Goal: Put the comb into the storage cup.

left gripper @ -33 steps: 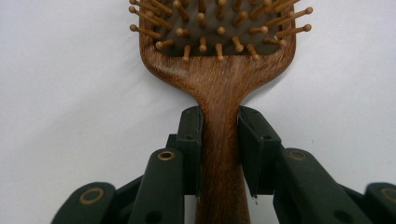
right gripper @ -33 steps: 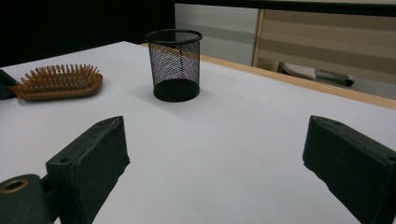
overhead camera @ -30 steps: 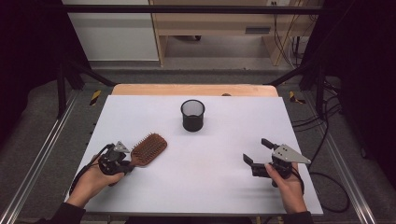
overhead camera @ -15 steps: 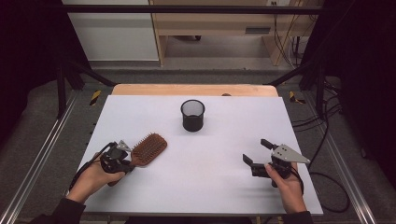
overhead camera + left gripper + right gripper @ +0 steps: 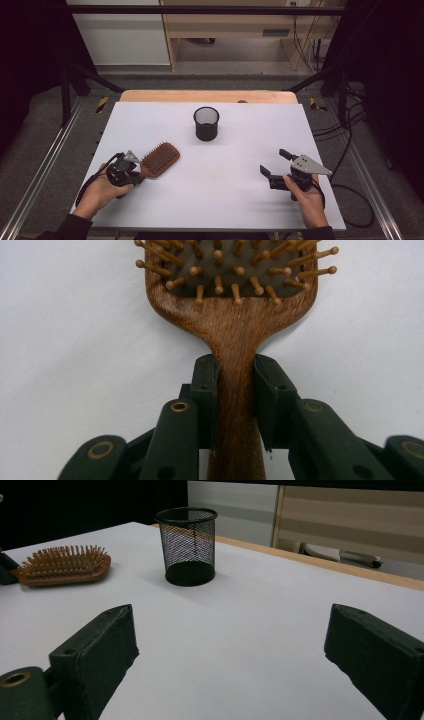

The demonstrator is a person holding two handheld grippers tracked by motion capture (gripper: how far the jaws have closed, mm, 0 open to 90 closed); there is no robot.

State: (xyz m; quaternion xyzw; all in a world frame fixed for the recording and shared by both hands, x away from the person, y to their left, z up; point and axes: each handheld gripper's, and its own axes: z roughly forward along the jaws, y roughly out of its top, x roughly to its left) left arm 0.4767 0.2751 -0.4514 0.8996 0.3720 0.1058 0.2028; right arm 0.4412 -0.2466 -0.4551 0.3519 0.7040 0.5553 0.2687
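A wooden paddle hairbrush (image 5: 161, 158) lies bristles-up on the white table (image 5: 225, 200), at its left front. My left gripper (image 5: 137, 170) is shut on the brush's handle. In the left gripper view both pads press the sides of the narrow neck (image 5: 235, 385) just below the brush head (image 5: 235, 315), and the jaws have just closed a little further on it. My right gripper (image 5: 274, 162) rests at the right front, held in a hand, with its jaws wide open and nothing between them (image 5: 230, 635). It faces the brush (image 5: 62, 565) across the table.
A black mesh pen cup (image 5: 206, 123) stands upright at the table's middle back, also seen from the right gripper (image 5: 187, 545). A wooden strip (image 5: 210, 96) edges the far side. Metal rails (image 5: 45, 170) run along both sides, and cables (image 5: 350, 150) hang off to the right.
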